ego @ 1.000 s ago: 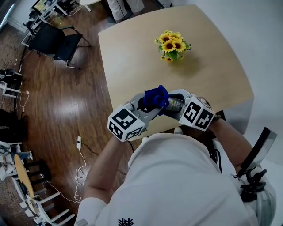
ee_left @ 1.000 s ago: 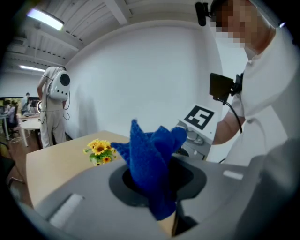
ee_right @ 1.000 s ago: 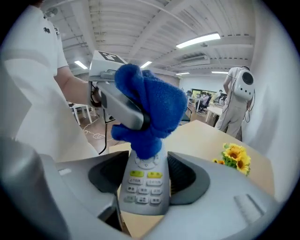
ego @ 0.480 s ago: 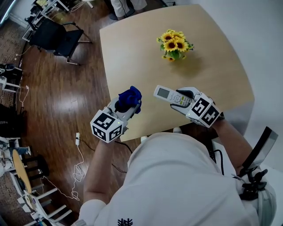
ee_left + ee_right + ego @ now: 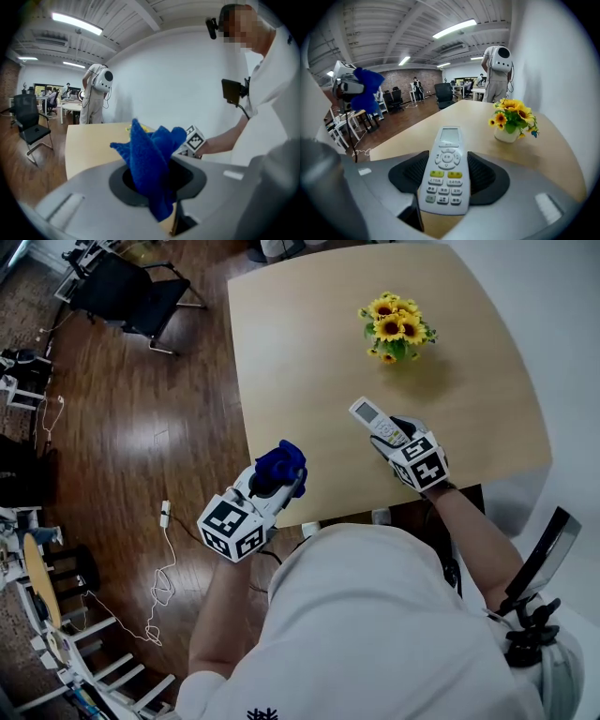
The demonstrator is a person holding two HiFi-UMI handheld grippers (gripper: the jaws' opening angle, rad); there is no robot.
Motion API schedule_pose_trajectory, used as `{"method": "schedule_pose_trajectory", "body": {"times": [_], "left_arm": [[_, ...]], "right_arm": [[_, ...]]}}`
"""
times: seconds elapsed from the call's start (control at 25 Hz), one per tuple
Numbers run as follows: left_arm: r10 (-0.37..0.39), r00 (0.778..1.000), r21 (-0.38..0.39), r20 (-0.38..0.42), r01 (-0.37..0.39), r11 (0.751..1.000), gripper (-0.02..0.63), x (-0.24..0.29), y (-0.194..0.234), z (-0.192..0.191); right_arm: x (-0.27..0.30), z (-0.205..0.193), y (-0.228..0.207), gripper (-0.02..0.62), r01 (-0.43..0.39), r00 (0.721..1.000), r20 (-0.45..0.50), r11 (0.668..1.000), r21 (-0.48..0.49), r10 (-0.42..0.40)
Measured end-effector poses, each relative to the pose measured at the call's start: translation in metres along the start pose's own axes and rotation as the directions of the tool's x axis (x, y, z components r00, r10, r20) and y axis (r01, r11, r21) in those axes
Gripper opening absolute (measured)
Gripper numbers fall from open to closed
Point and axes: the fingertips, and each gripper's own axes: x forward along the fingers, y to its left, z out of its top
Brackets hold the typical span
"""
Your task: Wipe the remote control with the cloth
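My right gripper (image 5: 392, 435) is shut on a white remote control (image 5: 373, 420), held above the table's near right part with its screen end pointing away from me. In the right gripper view the remote (image 5: 445, 169) lies face up between the jaws, buttons and small display showing. My left gripper (image 5: 272, 479) is shut on a bunched blue cloth (image 5: 281, 463) over the table's front edge, well left of the remote. The cloth (image 5: 152, 159) sticks up out of the jaws in the left gripper view. Cloth and remote are apart.
A light wooden table (image 5: 309, 352) carries a small pot of sunflowers (image 5: 397, 329) at the far right. Dark wood floor lies to the left, with a black chair (image 5: 131, 292) and a cable (image 5: 167, 549). A white wall stands on the right.
A second ago the cloth was against the remote. The grippers have since drawn apart: the left one left and toward me, the right one right and farther over the table, turning the remote.
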Motion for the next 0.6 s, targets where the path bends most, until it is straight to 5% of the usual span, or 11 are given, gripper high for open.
{"method": "schedule_pose_trajectory", "body": {"times": [0.6], "left_arm": [[0.011,1.000,-0.067,-0.028,-0.013,0.998,0.107,-0.052,-0.010,-0.028]], "right_arm": [[0.085,-0.050,-0.020,0.259,0.187,0.976,-0.132,0.978,0.093,-0.174]]}}
